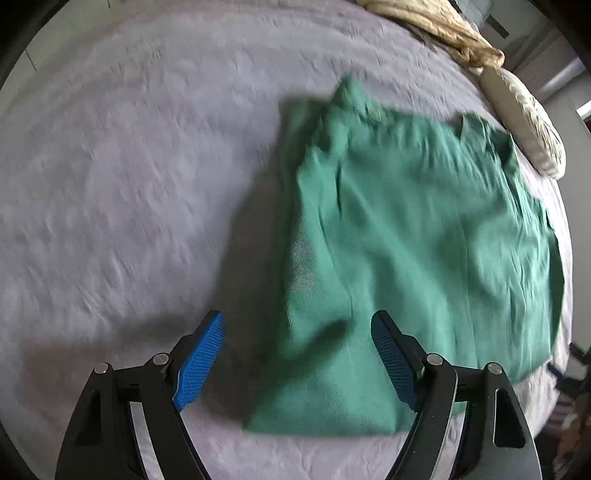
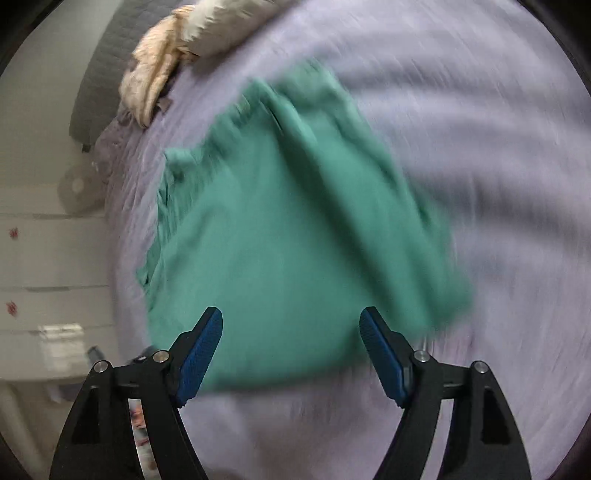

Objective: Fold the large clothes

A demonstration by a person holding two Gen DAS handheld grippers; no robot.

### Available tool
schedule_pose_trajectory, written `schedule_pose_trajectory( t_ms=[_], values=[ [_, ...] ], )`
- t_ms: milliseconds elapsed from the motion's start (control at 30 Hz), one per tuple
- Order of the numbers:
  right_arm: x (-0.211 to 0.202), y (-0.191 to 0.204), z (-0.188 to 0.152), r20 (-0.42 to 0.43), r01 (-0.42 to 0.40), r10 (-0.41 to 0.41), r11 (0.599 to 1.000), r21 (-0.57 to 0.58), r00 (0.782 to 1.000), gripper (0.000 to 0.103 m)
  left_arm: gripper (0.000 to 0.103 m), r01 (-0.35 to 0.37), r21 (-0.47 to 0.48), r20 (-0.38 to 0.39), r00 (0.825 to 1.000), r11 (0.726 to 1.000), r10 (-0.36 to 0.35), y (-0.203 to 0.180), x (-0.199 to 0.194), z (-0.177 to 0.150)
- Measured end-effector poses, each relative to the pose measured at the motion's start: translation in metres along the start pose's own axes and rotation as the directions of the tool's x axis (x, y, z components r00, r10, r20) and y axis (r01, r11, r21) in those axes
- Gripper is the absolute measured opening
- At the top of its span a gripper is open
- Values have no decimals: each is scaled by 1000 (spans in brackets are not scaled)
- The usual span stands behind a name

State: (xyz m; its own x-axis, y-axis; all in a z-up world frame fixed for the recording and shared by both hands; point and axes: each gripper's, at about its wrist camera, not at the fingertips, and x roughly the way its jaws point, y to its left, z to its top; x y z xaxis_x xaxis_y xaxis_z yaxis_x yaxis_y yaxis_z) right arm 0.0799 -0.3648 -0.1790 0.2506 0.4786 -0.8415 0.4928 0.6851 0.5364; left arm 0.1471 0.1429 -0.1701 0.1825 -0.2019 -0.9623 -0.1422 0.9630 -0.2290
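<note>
Left gripper [image 1: 297,332]: jaws spread wide, nothing between the blue pads [image 1: 201,360]. It hovers over the near left corner of the green garment [image 1: 406,240]; the right pad sits above cloth, the left pad above bare bedspread [image 1: 129,166]. Judgement: the spread suits a downward pinch on that near edge or corner, or it is simply free between grips.

Right gripper [image 2: 291,332]: jaws likewise wide apart, empty. It hangs over the near edge of the garment [image 2: 277,221], both pads above green cloth. View heavily motion-blurred, so contact with the fabric cannot be told.

Garment: lies on the bedspread [image 2: 480,147] in a rough rectangle, already doubled by the look of it, with layered edges showing along one side and a gathered, rumpled far end. Near edge is fairly straight. It lies flat, probably so that a further fold can be taken from the near corners toward the far end; both grippers are placed at that near edge, one toward each side, which fits such a move.

Beyond: a cream bundle of bedding [image 1: 443,33] and a pale pillow [image 1: 524,125] at the far edge of the bed, well apart from the garment.

Containers: none visible. White drawer fronts [image 2: 44,258] stand beside the bed in the right view, closed; contents hidden.
</note>
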Motion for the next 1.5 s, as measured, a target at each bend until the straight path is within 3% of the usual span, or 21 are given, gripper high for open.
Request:
schedule_pose_trajectory(
  t_ms=[100, 167, 233, 267, 300, 333, 433, 533, 633, 733, 867, 967, 1133, 1333, 1500],
  values=[
    [5, -28, -15, 30, 56, -59, 992, 114, 998, 80, 82, 21, -12, -40, 999, 1000, -21, 0, 8, -13],
    [2, -41, -12, 81, 38, -53, 983, 179, 995, 80, 82, 39, -25, -49, 998, 999, -40, 2, 13, -17],
    [1, -52, 2, 149, -11, -26, 970, 241, 988, 75, 54, 45, -35, -57, 997, 998, -47, 1, 16, -17],
    [1, -52, 9, 164, -21, -20, 970, 243, 986, 42, 30, 35, -31, -67, 997, 999, -37, 0, 16, -17],
    [3, -47, 19, 153, 18, -54, 974, 225, 987, 20, 25, 39, -27, -66, 997, 999, -40, -1, 13, -17],
    [1, -41, 23, 141, 56, -84, 979, 197, 986, 7, 22, 57, -12, -44, 997, 998, -57, -2, 5, -20],
    [-12, -8, 23, 149, 218, -215, 976, -5, 965, 6, 18, 52, 38, -2, 999, 998, -51, -2, -11, -37],
    [-8, -17, 16, 133, 295, -285, 954, -54, 949, 6, 11, 63, 9, -37, 997, 998, -62, 12, 1, -52],
    [16, -43, 17, 76, 297, -295, 955, -19, 952, 7, 11, 72, -5, -47, 996, 997, -72, 18, 16, -65],
    [21, -38, 18, 80, 300, -297, 953, -38, 952, 7, 13, 67, -13, -35, 997, 998, -67, 23, 8, -72],
    [1, -43, 10, 53, 277, -276, 961, -21, 960, 8, 18, 13, -20, -32, 999, 1000, -14, 40, -17, -79],
    [-29, -45, -2, 82, 279, -278, 960, -1, 957, 10, 18, -22, -17, 12, 1000, 1000, 22, 50, -46, -81],
    [-58, -3, 0, 224, 277, -244, 953, -125, 943, 12, 18, -14, 8, 98, 995, 1000, 13, 30, -59, -43],
    [-9, 56, 54, 238, 299, -238, 917, -264, 942, 12, 18, -49, 16, 143, 989, 999, 46, -17, -24, 22],
    [14, 44, 92, 243, 368, -309, 895, -251, 919, 12, 18, -99, -14, 108, 989, 995, 100, -32, 27, 53]
  ],
)
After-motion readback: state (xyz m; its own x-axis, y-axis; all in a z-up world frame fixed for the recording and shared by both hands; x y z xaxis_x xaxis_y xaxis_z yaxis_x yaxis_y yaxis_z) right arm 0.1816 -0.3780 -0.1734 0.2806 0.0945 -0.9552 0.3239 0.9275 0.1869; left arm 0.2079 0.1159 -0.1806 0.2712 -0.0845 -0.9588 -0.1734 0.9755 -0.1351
